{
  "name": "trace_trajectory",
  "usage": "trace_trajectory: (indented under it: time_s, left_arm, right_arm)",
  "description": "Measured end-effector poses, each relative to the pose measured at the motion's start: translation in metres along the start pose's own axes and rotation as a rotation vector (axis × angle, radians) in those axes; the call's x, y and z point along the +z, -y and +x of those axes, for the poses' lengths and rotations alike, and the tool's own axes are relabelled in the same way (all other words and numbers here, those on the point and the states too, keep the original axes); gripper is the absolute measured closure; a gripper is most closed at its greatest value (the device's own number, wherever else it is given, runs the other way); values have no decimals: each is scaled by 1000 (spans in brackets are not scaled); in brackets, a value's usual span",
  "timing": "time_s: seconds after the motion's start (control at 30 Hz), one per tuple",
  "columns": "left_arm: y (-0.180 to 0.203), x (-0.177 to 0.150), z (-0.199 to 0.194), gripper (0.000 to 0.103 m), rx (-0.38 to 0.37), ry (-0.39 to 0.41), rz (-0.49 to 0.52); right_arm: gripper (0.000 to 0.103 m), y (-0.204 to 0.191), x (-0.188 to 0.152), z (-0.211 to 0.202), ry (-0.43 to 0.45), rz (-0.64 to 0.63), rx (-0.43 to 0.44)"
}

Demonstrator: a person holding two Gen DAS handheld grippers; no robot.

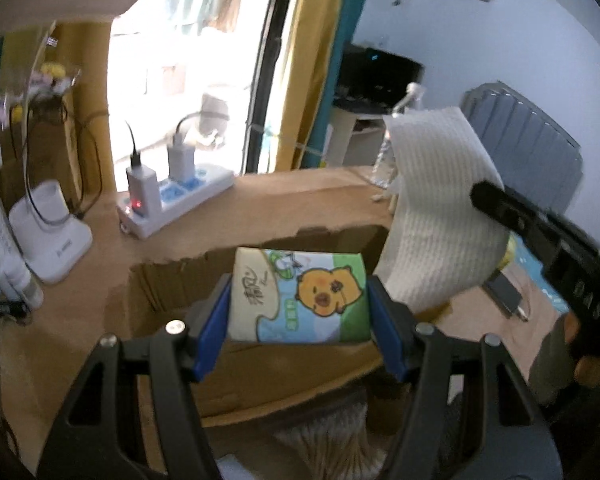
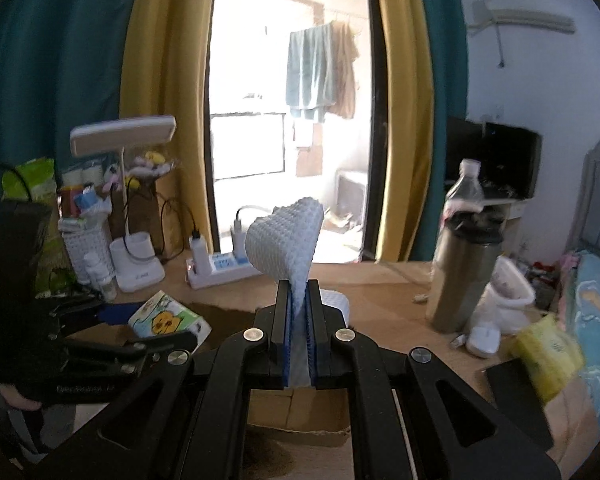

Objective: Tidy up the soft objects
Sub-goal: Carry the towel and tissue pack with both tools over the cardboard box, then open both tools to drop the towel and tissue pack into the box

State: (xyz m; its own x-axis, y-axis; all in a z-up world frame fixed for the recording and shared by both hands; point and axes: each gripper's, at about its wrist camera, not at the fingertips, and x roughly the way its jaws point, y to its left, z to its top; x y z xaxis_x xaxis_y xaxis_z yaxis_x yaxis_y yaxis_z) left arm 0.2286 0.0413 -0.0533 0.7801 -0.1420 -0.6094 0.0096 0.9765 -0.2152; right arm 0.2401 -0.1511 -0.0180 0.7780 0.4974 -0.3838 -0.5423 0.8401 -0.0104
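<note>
My left gripper (image 1: 299, 300) is shut on a tissue pack (image 1: 300, 292) printed with a yellow cartoon chick, its blue pads pressing both sides. The pack hangs over an open cardboard box (image 1: 172, 288). My right gripper (image 2: 299, 304) is shut on a white embossed paper towel (image 2: 286, 240) that curls up above its pads. In the left wrist view that paper towel (image 1: 440, 216) hangs at the right, pinched by the right gripper (image 1: 488, 200). In the right wrist view the left gripper (image 2: 156, 326) with the tissue pack (image 2: 168, 318) is at the lower left, and the box (image 2: 300, 404) lies below.
On the wooden desk stand a white power strip (image 1: 176, 204) with chargers, a lamp base (image 1: 52, 236), a metal tumbler (image 2: 464, 276), a plastic bottle (image 2: 466, 188), a white mouse (image 2: 484, 340) and a yellow pack (image 2: 548, 348). Curtains and a glass door are behind.
</note>
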Motion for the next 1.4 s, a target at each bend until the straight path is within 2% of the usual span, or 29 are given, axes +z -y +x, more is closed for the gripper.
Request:
trace_trajectory:
  time_s: [0.33,0.5,0.63,0.7,0.77,0.83,0.9,1.13,1.23,1.4]
  left_arm:
    - [-3,-11,42,37,146,-132,-93]
    - [-3,-13,60,37,162,-172,-101]
    - [2,-14,64,36,143,-194,-105]
    - [4,-14,64,31,132,-203,-85]
    - [6,-12,60,28,116,-191,-67]
    - [9,-9,52,25,102,-168,-55]
    - [9,-7,44,25,87,-148,-46]
    - [7,-8,0,24,62,-51,-50]
    - [6,-12,-22,13,51,6,-44]
    - [5,-20,-51,10,58,66,-40]
  right_arm:
    - [96,25,-36,63,-173,2,185]
    - [96,26,-50,87,-257,12,244]
    - [96,22,-57,100,-305,16,242]
    - [95,20,-56,100,-314,5,229]
    - [91,20,-55,98,-308,6,209]
    - [73,22,-51,89,-288,14,191]
    - [66,24,-46,79,-260,16,164]
    - [53,12,-32,45,-200,-3,108]
    - [45,5,-28,32,-184,-8,98]
    - [39,-4,-28,17,-189,-6,89]
